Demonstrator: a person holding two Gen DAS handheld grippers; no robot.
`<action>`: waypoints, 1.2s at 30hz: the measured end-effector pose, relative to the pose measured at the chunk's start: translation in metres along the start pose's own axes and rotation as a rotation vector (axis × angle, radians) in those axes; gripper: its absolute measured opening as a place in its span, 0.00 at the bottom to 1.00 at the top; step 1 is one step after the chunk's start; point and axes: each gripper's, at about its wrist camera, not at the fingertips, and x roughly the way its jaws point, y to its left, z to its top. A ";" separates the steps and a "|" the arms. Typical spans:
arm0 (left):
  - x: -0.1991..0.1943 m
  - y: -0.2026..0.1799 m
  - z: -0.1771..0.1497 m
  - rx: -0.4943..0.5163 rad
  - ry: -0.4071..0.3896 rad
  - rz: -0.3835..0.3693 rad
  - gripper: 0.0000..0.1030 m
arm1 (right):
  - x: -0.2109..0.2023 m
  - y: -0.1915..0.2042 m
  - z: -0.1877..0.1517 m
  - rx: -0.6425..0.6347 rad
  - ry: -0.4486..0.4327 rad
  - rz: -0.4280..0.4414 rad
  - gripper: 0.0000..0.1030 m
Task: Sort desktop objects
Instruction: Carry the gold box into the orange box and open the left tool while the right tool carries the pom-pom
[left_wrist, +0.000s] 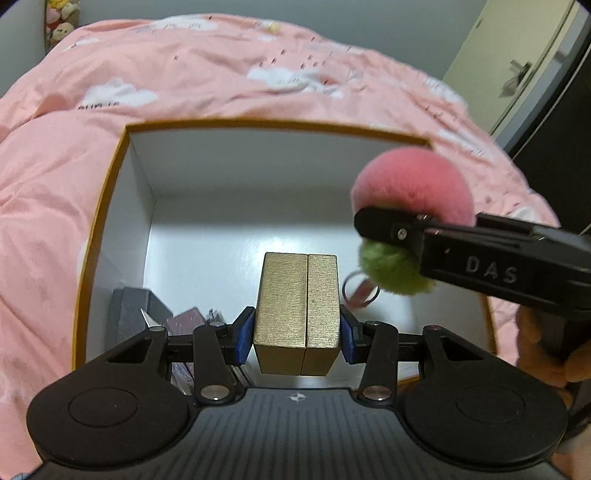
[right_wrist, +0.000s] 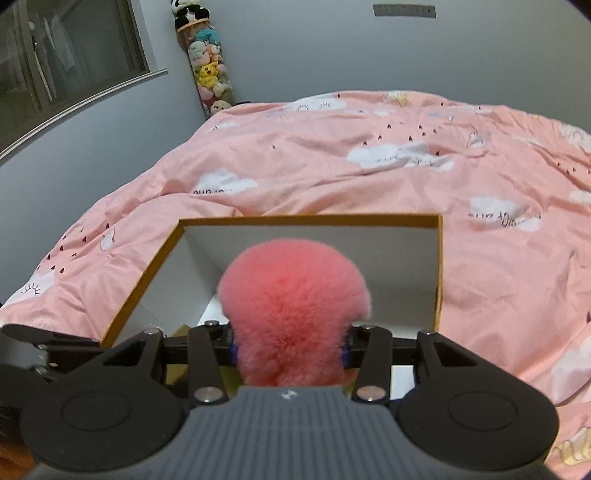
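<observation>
A: Over the open box (left_wrist: 110, 206) on the pink duvet (left_wrist: 221, 74): left gripper (left_wrist: 297, 334) clamps a gold block (left_wrist: 297, 314).

B: Right gripper (right_wrist: 290, 345) pinches the pink pompom keychain (right_wrist: 291, 295), blocking its view. Dark items (left_wrist: 136, 306) sit in the box corner.

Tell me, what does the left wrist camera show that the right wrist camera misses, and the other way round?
Only the left view shows the gold box clamped in the left gripper, the green pompom with its key ring, and dark items in the box corner. Only the right view shows the plush toys and window. Both show the pink pompom held by the right gripper, the open cardboard box and the pink bedspread.
</observation>
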 end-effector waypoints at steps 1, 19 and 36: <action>0.004 -0.001 -0.001 -0.002 0.010 0.013 0.50 | 0.002 0.000 -0.001 0.000 0.004 0.000 0.46; 0.034 -0.013 -0.012 0.037 0.111 0.095 0.51 | 0.024 -0.003 -0.013 0.001 0.075 0.015 0.46; -0.046 0.025 0.001 -0.015 -0.104 0.061 0.51 | 0.033 0.011 -0.018 -0.127 0.179 -0.032 0.46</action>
